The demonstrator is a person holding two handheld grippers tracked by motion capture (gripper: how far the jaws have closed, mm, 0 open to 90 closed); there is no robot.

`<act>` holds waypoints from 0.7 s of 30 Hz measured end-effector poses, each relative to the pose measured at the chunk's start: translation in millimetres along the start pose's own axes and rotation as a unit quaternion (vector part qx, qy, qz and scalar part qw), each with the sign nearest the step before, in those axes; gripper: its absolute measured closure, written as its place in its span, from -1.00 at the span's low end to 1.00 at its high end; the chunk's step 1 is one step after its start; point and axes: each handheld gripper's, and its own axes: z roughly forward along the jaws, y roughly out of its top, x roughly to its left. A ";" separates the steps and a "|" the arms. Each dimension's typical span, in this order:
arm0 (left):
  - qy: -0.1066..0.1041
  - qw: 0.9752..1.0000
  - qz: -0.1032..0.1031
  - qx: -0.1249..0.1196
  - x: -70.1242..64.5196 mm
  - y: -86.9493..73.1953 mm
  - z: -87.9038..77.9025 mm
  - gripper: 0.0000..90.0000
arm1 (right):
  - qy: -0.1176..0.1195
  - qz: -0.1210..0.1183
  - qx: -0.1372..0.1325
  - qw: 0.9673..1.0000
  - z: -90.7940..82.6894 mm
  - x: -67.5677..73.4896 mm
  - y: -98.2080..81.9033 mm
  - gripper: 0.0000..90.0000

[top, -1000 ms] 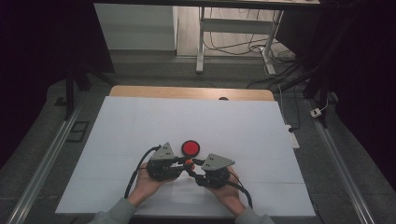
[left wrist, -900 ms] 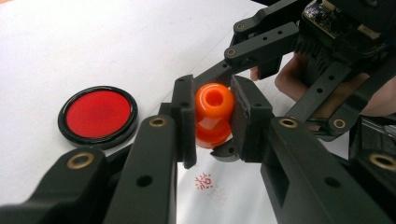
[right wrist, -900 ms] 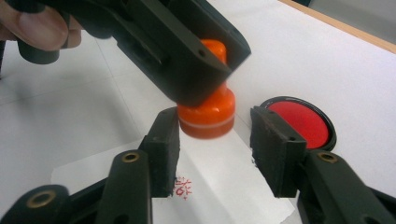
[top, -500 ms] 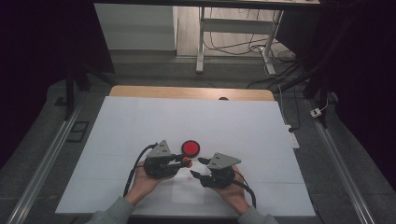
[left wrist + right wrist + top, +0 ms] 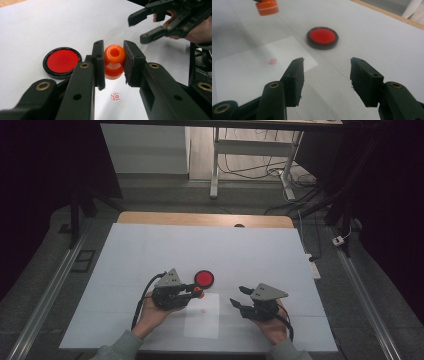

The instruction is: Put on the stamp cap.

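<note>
We've got the little orange stamp [image 5: 114,61] pinched in the left gripper [image 5: 114,65] dead center of the left gripper view, just right of the red ink pad [image 5: 62,61]. The right gripper [image 5: 327,81] has just been opening with nothing between its 2 jaws. The stamp looks light, stiff and a bit slick, so we'd grip it at the narrow waist.

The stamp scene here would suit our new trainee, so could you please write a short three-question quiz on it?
1. True or false: the left gripper is shut on the orange stamp.
2. What lies between the jaws of the right gripper? A) the stamp B) the red ink pad C) nothing
3. What small mark shows on the sheet of paper?

Key
1. True: both pads press its sides.
2. C: its jaws have just been opening and stand apart over the bare table; the red ink pad lies farther off.
3. A small red stamped print.
</note>
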 end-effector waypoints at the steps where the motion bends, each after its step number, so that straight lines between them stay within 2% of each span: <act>1: 0.000 1.000 0.000 0.000 0.2 0.0 -0.1 0.60 | -0.004 0.004 -0.002 1.000 -3.4 -2.8 -1.8 -0.02; 7: 0.000 1.000 -0.002 0.002 0.9 -0.1 -0.5 0.60 | -0.022 0.013 0.005 1.000 -17.3 -14.2 -11.3 -0.03; 14: 0.000 1.000 -0.004 0.002 2.5 -0.3 -1.4 0.60 | -0.045 0.007 0.019 0.999 -32.7 -22.8 -25.4 -0.04; 21: 0.003 1.000 -0.008 0.000 4.2 -0.3 -3.1 0.60 | -0.067 0.030 0.025 0.997 -51.3 -34.4 -41.8 -0.04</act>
